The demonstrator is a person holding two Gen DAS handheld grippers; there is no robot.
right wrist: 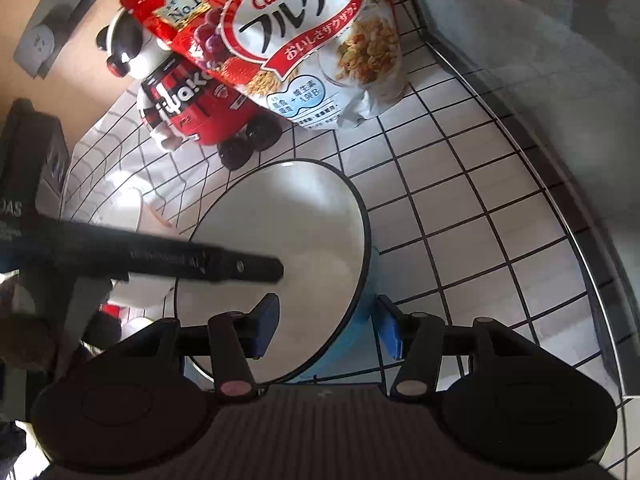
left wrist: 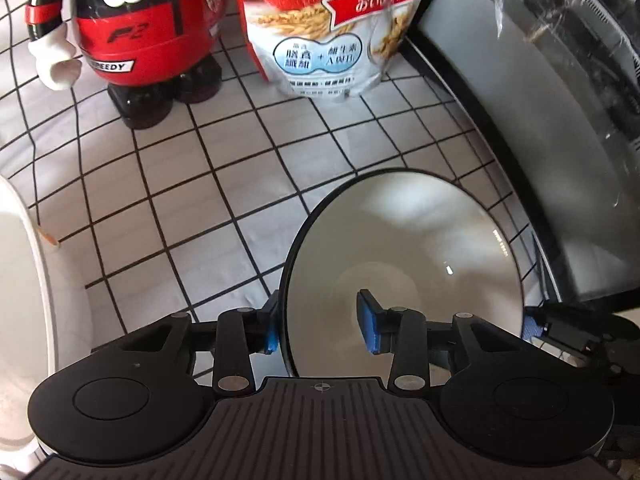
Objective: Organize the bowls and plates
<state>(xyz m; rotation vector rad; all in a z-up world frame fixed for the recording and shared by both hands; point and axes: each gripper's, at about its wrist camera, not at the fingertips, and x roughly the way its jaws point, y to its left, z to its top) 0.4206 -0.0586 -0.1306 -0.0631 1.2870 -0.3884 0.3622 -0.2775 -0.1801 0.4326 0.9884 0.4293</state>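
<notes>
the bowl (left wrist: pixel 404 256) sits on the checked cloth (left wrist: pixel 192 184), between both claws. the left gripper (left wrist: pixel 322 328) is spread wide, one blue pad on each side of the bowl's near rim, not squeezing it. the right gripper (right wrist: pixel 330 330) is spread too, around the bowl's other edge. behind stand a red toy figure (left wrist: pixel 148 36) and a cereal bag (right wrist: pixel 288 40). a white plate (left wrist: pixel 20 280) lies off to the left.

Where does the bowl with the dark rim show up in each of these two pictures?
Left wrist: bowl lower centre-right, its left rim between the left gripper's fingers.
Right wrist: bowl centre, its right rim between the right gripper's fingers.
Shared landmark: cereal bag, top.
</notes>
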